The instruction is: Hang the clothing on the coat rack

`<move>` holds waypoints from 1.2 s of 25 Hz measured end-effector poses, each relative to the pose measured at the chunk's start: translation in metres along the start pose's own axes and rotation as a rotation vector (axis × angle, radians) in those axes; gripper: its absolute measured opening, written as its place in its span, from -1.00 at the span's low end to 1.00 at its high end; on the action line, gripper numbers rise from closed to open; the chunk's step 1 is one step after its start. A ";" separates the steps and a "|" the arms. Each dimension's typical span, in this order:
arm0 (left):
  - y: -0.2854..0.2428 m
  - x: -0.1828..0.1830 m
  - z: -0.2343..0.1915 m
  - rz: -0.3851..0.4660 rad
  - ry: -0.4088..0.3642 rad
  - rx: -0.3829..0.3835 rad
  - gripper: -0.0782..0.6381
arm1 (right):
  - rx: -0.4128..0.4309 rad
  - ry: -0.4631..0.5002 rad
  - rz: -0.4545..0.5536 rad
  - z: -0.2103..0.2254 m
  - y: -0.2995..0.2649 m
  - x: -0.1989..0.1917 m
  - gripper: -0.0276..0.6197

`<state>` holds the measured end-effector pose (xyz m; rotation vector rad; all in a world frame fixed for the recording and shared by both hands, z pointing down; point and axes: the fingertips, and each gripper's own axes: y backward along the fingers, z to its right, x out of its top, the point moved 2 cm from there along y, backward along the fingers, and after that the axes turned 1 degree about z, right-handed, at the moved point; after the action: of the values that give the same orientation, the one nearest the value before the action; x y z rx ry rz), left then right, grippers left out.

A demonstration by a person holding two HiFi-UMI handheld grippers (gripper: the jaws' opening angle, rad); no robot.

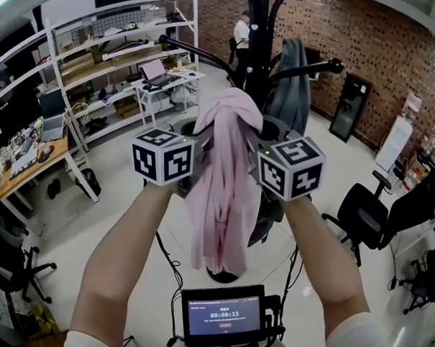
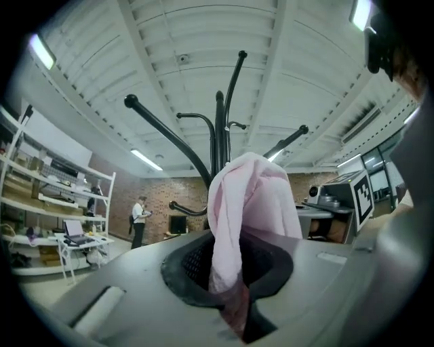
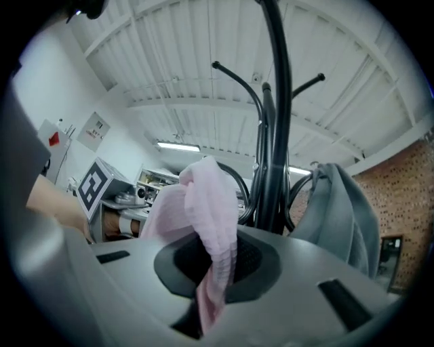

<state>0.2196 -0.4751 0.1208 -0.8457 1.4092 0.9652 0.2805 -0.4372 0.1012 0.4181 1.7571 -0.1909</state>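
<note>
Brick-walled office ahead: we grip the pink garment (image 1: pixel 225 169) with left gripper (image 1: pixel 197 154) and right gripper (image 1: pixel 260 160) both clamped shut, and should raise it over a free arm of the coat rack (image 1: pixel 256 48).

A pink garment (image 1: pixel 220 184) is held up bunched, draped in long vertical folds, just before the black coat rack (image 1: pixel 257 56), on whose curved arm a grey garment (image 1: pixel 290 79) is hung
</note>
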 end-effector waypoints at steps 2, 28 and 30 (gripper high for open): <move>0.002 -0.006 -0.001 0.026 0.035 -0.022 -0.67 | 0.029 -0.070 -0.008 -0.001 -0.002 -0.006 -0.87; 0.085 -0.098 -0.011 0.134 0.318 -0.112 -0.16 | 0.041 -0.133 -0.048 -0.015 0.021 -0.056 -0.74; 0.098 -0.105 -0.012 0.132 0.320 -0.083 -0.15 | 0.041 -0.138 -0.042 -0.017 0.024 -0.058 -0.74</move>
<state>0.1325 -0.4522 0.2331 -1.0122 1.7253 1.0258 0.2847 -0.4194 0.1634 0.3888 1.6289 -0.2794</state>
